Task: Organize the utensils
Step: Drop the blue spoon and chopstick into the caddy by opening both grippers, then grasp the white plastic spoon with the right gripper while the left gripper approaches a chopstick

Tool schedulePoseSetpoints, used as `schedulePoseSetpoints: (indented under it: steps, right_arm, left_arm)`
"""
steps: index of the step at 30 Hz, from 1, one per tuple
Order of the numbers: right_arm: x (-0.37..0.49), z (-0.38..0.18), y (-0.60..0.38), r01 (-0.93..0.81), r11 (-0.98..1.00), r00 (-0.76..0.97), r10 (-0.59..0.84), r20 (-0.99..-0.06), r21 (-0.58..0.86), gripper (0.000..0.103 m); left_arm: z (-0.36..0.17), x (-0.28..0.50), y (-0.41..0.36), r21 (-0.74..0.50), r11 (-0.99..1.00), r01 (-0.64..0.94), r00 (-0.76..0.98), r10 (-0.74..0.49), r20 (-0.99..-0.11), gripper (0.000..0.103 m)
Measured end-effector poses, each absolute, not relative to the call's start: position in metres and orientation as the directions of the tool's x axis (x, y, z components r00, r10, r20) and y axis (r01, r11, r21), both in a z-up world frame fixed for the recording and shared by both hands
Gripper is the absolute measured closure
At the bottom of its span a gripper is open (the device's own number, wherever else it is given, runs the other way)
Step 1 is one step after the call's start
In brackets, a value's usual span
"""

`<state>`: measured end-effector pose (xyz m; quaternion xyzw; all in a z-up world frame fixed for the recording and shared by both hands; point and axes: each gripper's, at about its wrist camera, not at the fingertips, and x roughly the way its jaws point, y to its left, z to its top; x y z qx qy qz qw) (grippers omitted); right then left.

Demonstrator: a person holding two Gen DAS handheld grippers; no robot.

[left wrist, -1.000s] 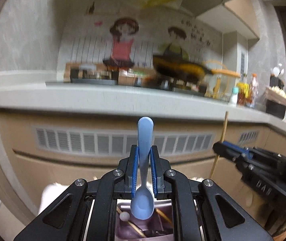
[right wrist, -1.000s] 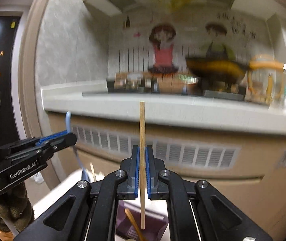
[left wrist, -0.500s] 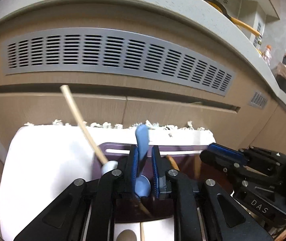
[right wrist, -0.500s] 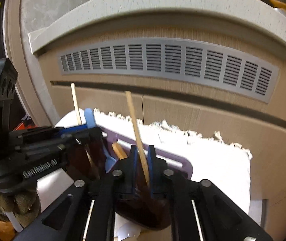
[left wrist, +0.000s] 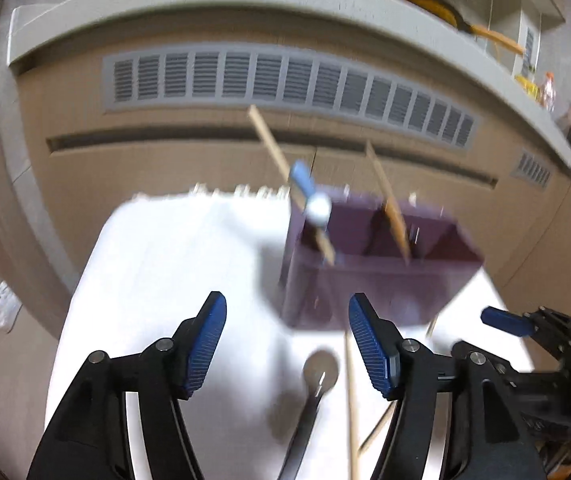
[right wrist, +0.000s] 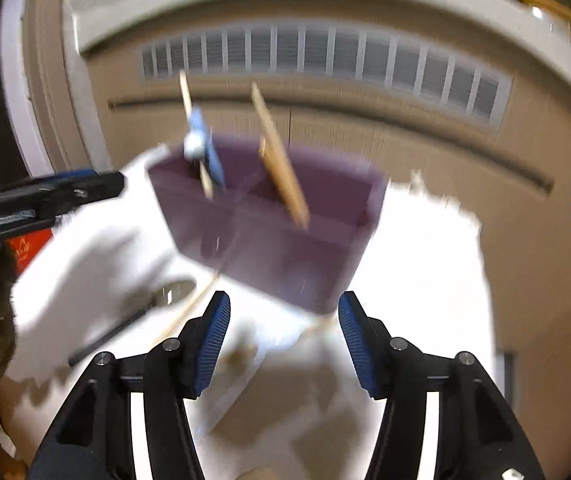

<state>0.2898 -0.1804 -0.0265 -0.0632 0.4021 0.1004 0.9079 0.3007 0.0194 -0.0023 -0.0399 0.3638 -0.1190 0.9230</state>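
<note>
White cloth (left wrist: 173,264) bears purple holder (left wrist: 365,288); no writing legible

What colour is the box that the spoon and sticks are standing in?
Dark purple. The box shows best in the left wrist view.

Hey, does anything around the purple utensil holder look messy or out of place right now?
Yes. A dark-handled spoon and loose chopsticks lie scattered on the white cloth in front of the purple holder, not inside it.

Tan cabinet front (left wrist: 189,168) with grey vent grille (left wrist: 285,80) under pale countertop edge (left wrist: 205,8); motion-blurred
</note>
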Motion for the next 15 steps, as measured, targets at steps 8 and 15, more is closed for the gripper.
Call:
schedulePoseSetpoints:
  steps: [8,15]
  right_arm:
    - [0.326,-0.074,-0.174,-0.09,0.996,0.542,0.052,-0.839,0.004,0.049]
    - [0.328,-0.081,-0.173,-0.081,0.997,0.526,0.036,-0.85,-0.008,0.055]
  left_arm:
    - [-0.04,0.264,0.027,-0.108,0.969,0.223,0.638,-0.229,-0.735,0.032]
    - [-0.055,0.263,0.024,-0.131,0.965,0.226,0.597,-0.244,-0.764,0.032]
